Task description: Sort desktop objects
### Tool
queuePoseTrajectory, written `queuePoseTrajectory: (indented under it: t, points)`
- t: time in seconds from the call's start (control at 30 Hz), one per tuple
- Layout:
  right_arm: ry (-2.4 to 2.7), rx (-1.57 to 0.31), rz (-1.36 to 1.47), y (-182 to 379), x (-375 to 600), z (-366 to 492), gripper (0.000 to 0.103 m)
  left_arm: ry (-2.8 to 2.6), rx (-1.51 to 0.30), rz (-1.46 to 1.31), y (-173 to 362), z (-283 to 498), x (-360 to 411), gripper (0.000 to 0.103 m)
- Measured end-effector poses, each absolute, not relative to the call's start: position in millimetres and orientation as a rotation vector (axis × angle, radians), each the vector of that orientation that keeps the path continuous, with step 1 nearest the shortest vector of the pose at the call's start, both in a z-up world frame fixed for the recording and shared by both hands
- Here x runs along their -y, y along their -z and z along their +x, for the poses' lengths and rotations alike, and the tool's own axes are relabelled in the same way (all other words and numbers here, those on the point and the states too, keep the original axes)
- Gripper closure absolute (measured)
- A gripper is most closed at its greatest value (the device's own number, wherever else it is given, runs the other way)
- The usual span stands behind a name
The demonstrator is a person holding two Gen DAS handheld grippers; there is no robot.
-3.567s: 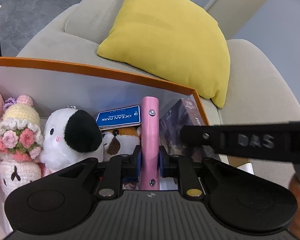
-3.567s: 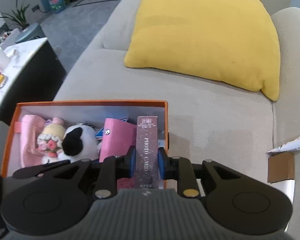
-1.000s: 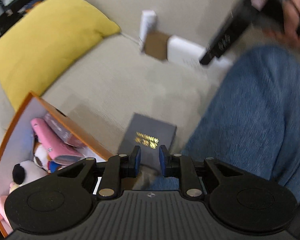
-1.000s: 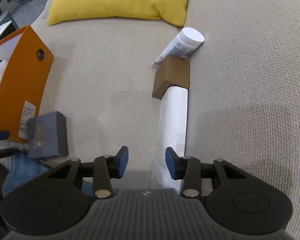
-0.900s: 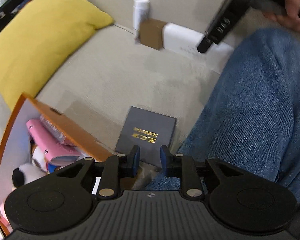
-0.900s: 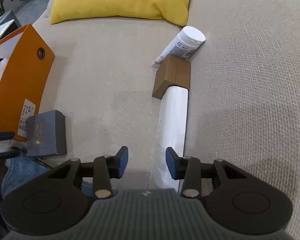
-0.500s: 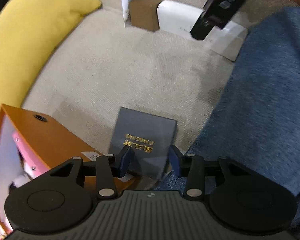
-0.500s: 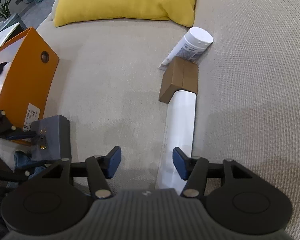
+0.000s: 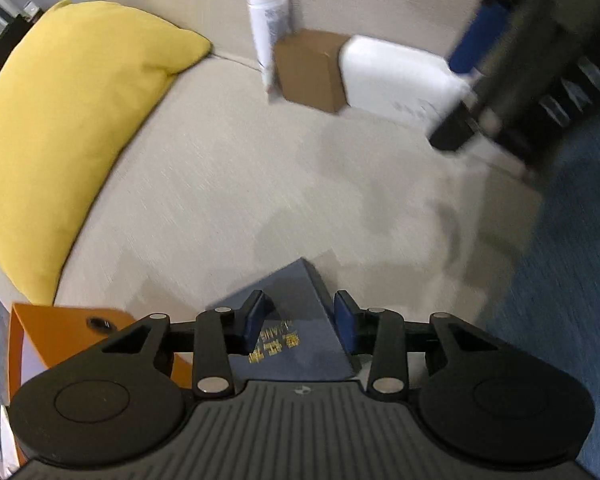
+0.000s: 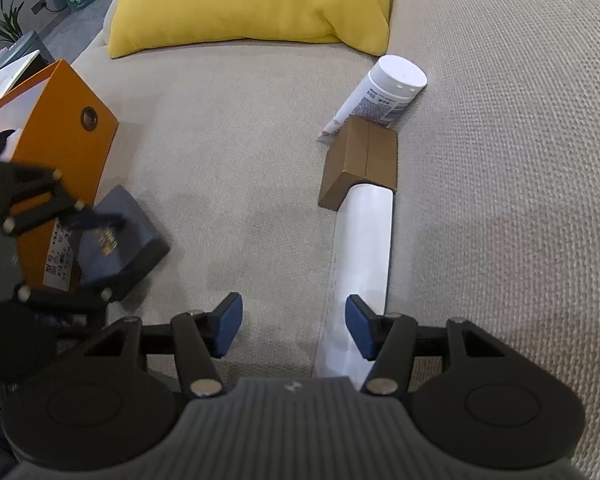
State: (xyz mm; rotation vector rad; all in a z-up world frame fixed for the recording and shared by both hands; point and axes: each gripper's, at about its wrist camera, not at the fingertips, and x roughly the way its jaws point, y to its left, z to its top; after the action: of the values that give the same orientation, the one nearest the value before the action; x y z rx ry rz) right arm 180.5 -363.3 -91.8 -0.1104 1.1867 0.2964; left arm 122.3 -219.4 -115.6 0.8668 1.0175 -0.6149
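A dark grey box [image 9: 292, 300] with gold lettering lies tipped on the sofa seat beside the orange storage box [image 9: 60, 332]. My left gripper [image 9: 300, 320] points down over it, jaws closing; both pads touch the box, one corner jutting forward between them. In the right wrist view the same box [image 10: 116, 248] leans by the orange storage box [image 10: 64, 148], under the left gripper [image 10: 88, 220]. My right gripper [image 10: 294, 328] stands open above the seat with nothing between its fingers. A long white box [image 10: 364, 240] runs under its right finger.
A brown carton [image 10: 364, 160] and a white tube [image 10: 384, 96] lie past the white box against the sofa back. A yellow pillow [image 10: 252, 0] sits further along the seat. A person's jeans-clad leg [image 9: 572, 280] fills the right of the left wrist view.
My left gripper moved down onto the dark grey box, and the box has turned and tipped between its fingers. Both grippers' jaws stand wider than a second ago. The right gripper barely shifted.
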Motion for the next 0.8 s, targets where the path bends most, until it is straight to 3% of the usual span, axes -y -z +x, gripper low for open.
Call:
queuePoseTrajectory:
  t: [0.23, 0.5, 0.67, 0.8]
  points:
    - [-0.311, -1.086, -0.118, 87, 367, 180, 0.044, 0.655, -1.017, 0.714, 97, 138, 208, 0.062]
    - [-0.345, -1.072, -0.194, 73, 369, 192, 0.044, 0.683, -1.021, 0.626, 67, 155, 187, 0.044]
    - [-0.337, -1.050, -0.308, 62, 364, 222, 0.043, 0.672, -1.040, 0.595, 69, 163, 178, 0.043]
    - [-0.334, -0.995, -0.433, 54, 357, 250, 0.033, 0.675, -1.072, 0.558, 70, 171, 171, 0.043]
